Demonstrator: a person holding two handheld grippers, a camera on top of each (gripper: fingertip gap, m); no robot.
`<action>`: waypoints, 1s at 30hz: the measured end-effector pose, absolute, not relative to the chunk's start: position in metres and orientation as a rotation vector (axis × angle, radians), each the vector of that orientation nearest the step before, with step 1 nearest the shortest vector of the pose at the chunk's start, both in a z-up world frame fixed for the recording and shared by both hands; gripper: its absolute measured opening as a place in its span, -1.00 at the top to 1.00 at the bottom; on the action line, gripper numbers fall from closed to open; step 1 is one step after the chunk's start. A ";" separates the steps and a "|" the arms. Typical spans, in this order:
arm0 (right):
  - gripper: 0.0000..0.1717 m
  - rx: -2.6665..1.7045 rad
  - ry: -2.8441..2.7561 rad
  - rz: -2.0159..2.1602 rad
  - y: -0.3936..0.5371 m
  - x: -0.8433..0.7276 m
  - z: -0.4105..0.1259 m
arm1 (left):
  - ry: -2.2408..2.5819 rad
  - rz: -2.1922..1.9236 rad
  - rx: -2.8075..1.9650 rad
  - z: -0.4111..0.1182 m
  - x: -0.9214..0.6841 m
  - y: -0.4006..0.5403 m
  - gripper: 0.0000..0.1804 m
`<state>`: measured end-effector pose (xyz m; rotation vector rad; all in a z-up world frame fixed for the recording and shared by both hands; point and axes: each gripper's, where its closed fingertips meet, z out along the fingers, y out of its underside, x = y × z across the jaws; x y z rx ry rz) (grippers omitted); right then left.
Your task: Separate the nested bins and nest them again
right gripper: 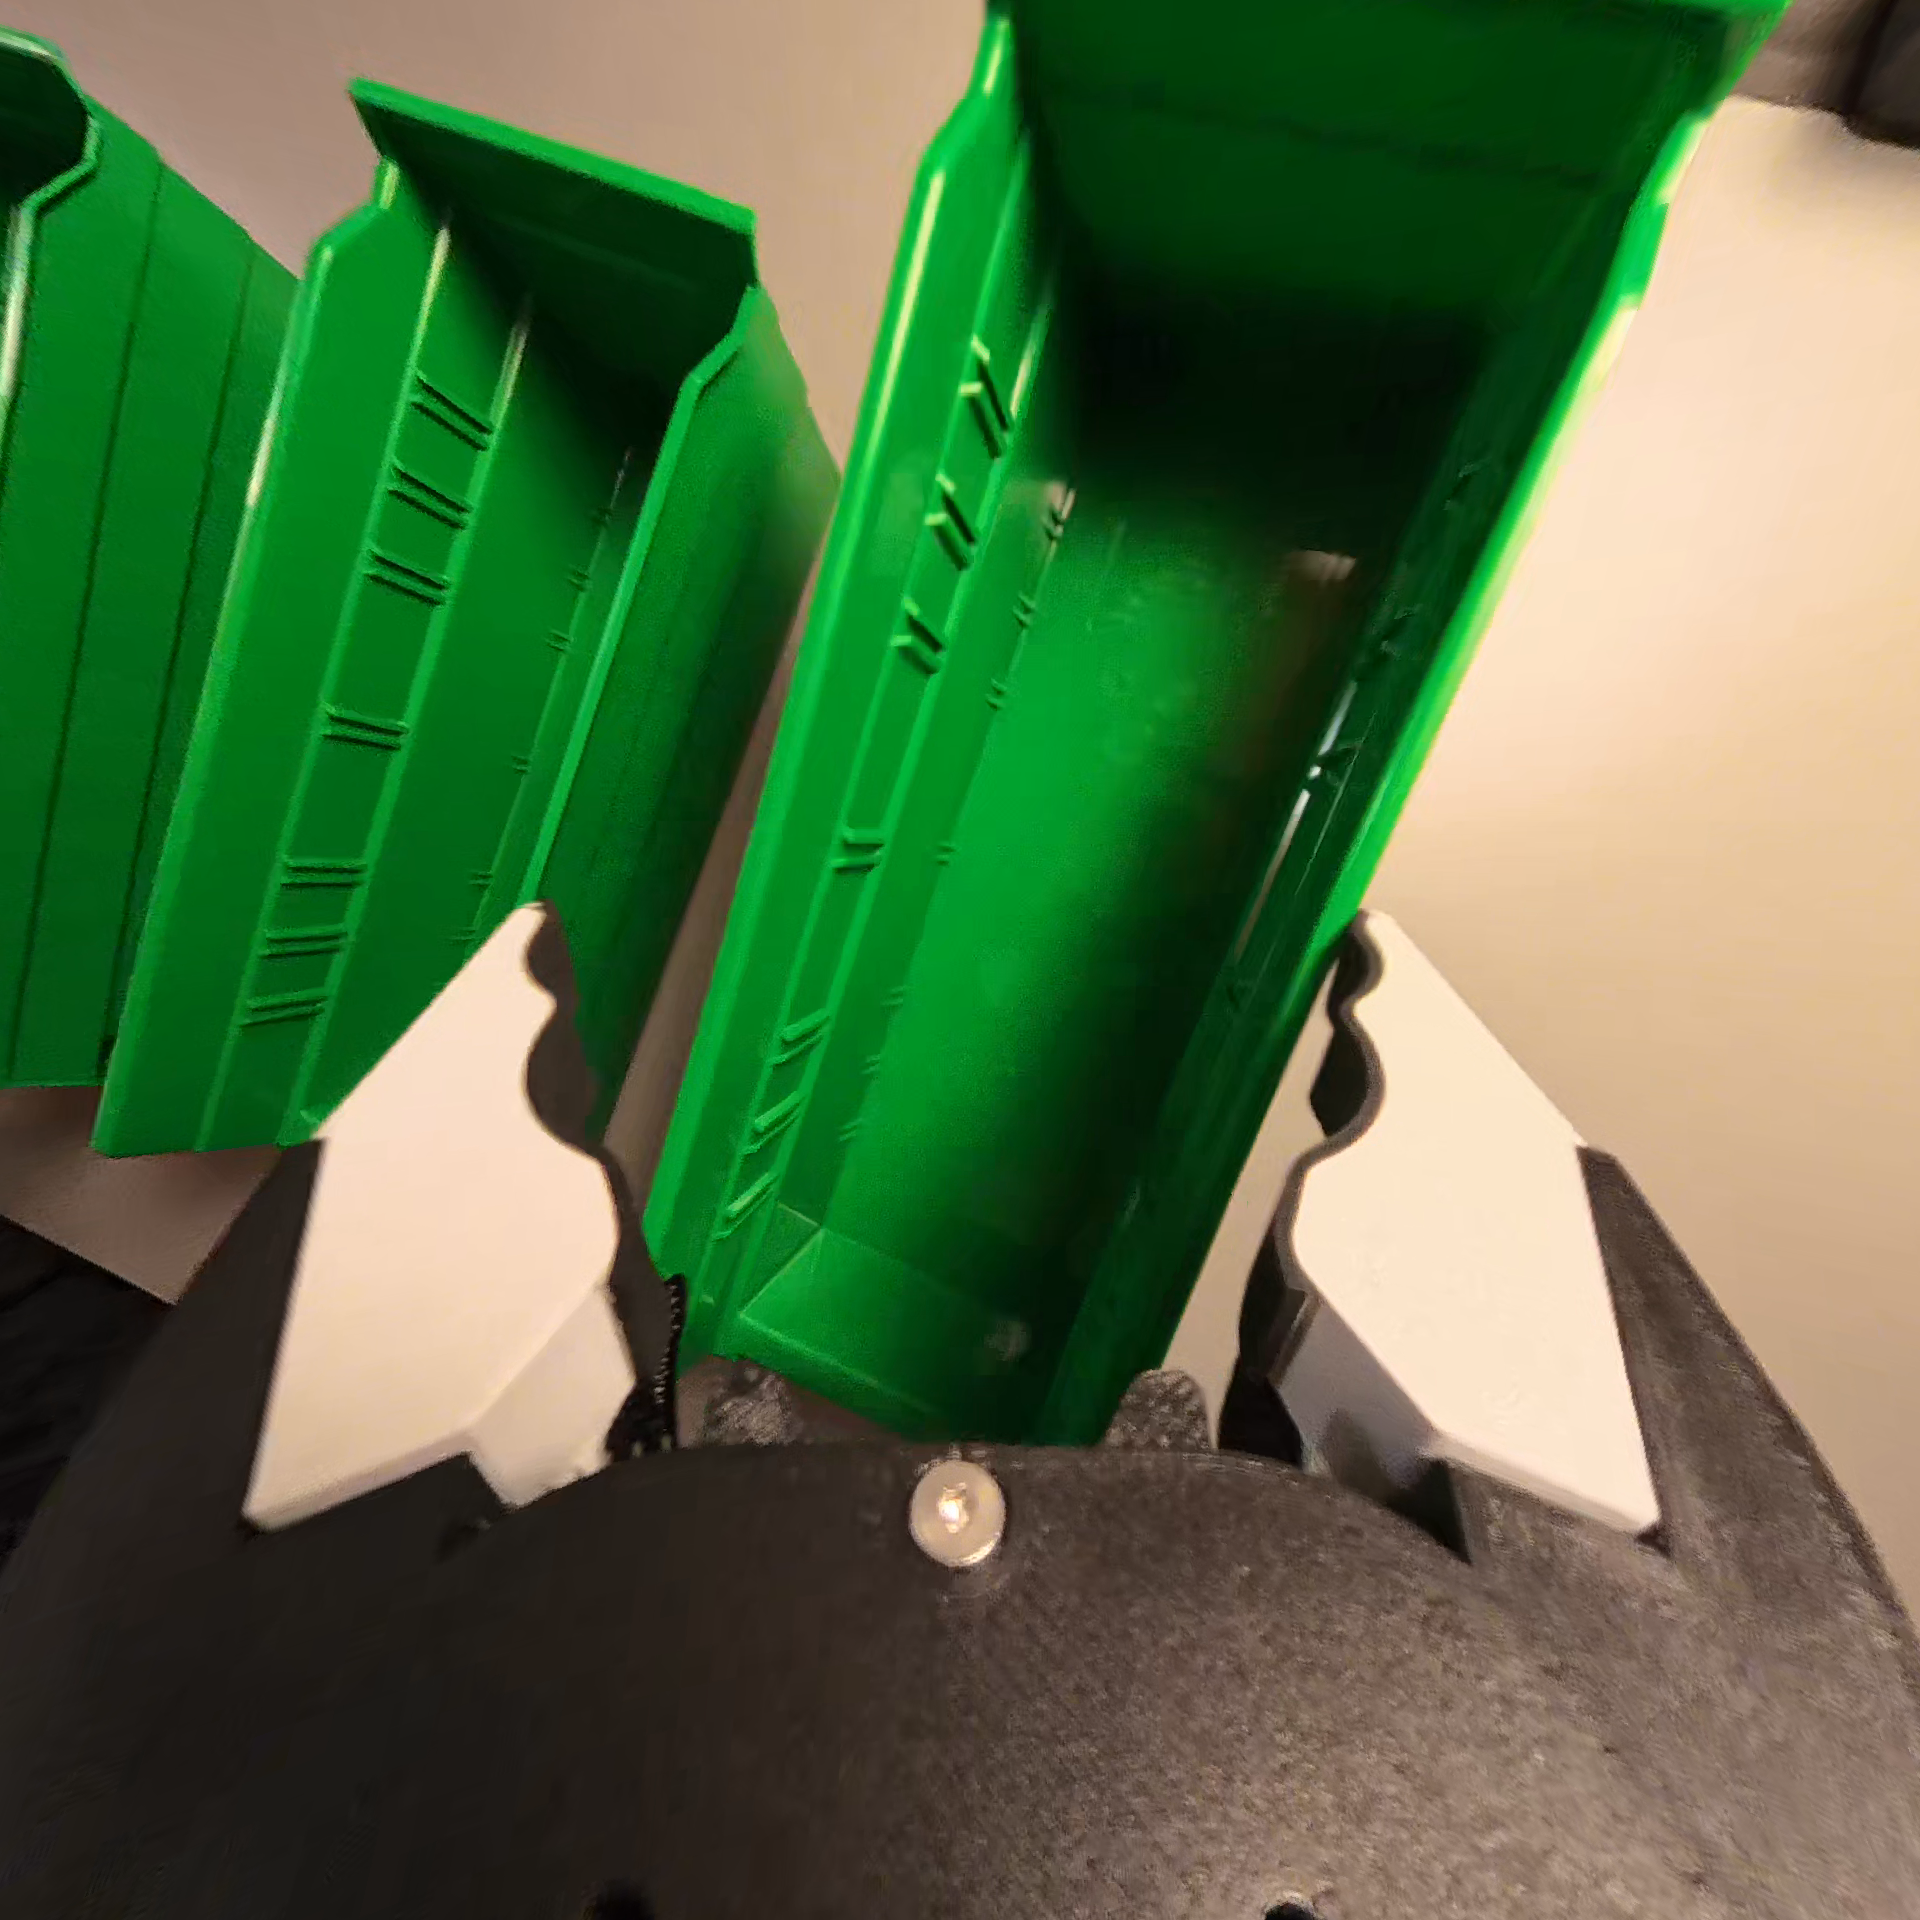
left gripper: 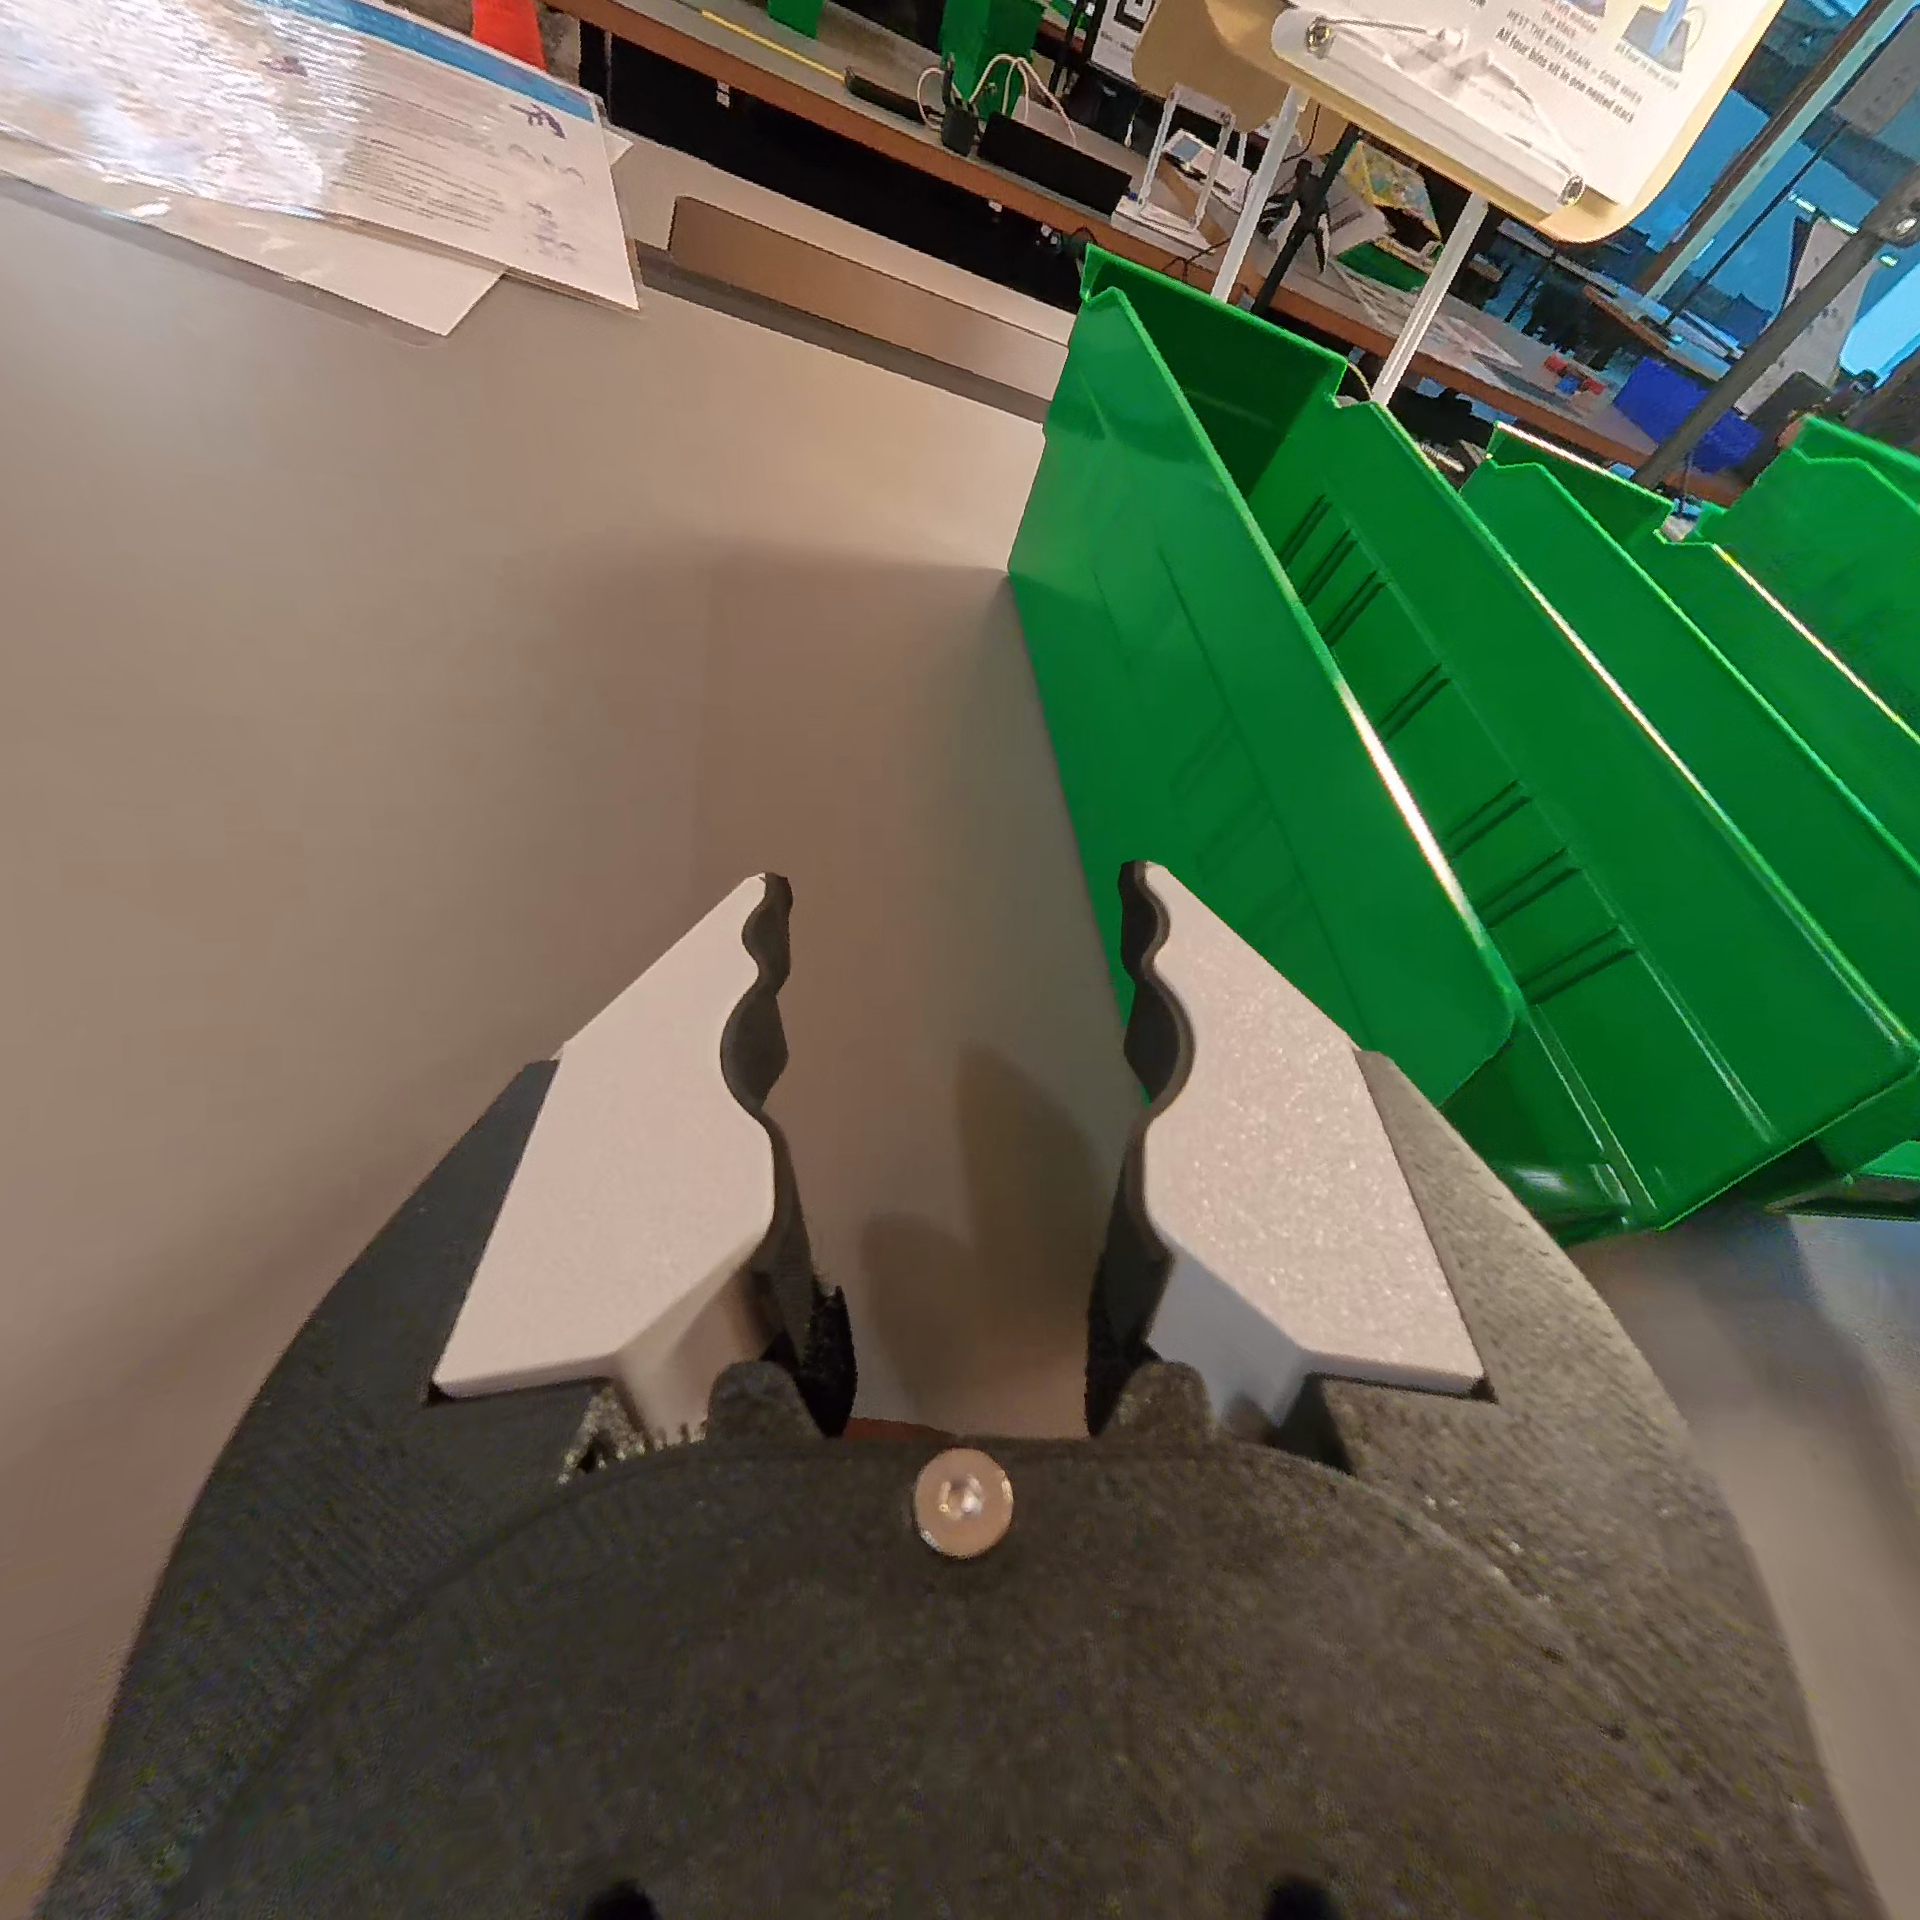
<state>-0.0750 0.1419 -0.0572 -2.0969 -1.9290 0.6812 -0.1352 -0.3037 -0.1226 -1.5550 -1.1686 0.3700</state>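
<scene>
Several green plastic bins stand side by side on the grey table (left gripper: 416, 727). In the left wrist view the nearest bin (left gripper: 1247, 727) lies right of my left gripper (left gripper: 954, 878), which is open and empty over bare table. Two more bins (left gripper: 1662, 727) (left gripper: 1849, 540) stand beyond it. In the right wrist view my right gripper (right gripper: 951, 920) is wide open around the near end of one bin (right gripper: 1091, 831). The right fingertip (right gripper: 1382, 997) is at the bin's right wall. The left fingertip (right gripper: 520, 997) stands clear of its left wall. Two other bins (right gripper: 468, 623) (right gripper: 83, 520) lie to the left.
Laminated papers (left gripper: 364, 156) lie at the far left of the table. A sign board on a white stand (left gripper: 1455, 83) rises behind the bins. A cluttered workbench (left gripper: 935, 104) runs along the back.
</scene>
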 end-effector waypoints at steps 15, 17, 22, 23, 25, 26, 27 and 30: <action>-0.70 -1.863 -2.225 0.852 0.002 -0.072 -0.061 | -1.163 0.393 -1.581 -0.124 -0.134 -0.301 0.29; -0.70 -1.865 -2.240 0.848 -0.006 -0.078 -0.069 | -1.165 0.381 -1.567 -0.123 -0.134 -0.302 0.30; -0.70 -1.896 -2.231 0.837 -0.003 -0.079 -0.076 | -1.169 0.340 -1.545 -0.123 -0.134 -0.302 0.30; -0.70 -1.901 -2.230 0.837 -0.002 -0.077 -0.077 | -1.168 0.338 -1.548 -0.123 -0.134 -0.302 0.30; -0.70 -1.906 -2.227 0.856 -0.002 -0.071 -0.076 | -1.166 0.333 -1.555 -0.124 -0.133 -0.301 0.30; -0.70 -1.905 -2.227 0.875 -0.002 -0.066 -0.075 | -1.165 0.333 -1.556 -0.124 -0.133 -0.301 0.30; -0.68 -1.900 -2.229 0.896 -0.004 -0.061 -0.074 | -1.164 0.332 -1.555 -0.123 -0.133 -0.301 0.30; -0.68 -1.883 -2.225 0.939 -0.009 -0.048 -0.071 | -1.165 0.332 -1.554 -0.123 -0.133 -0.301 0.30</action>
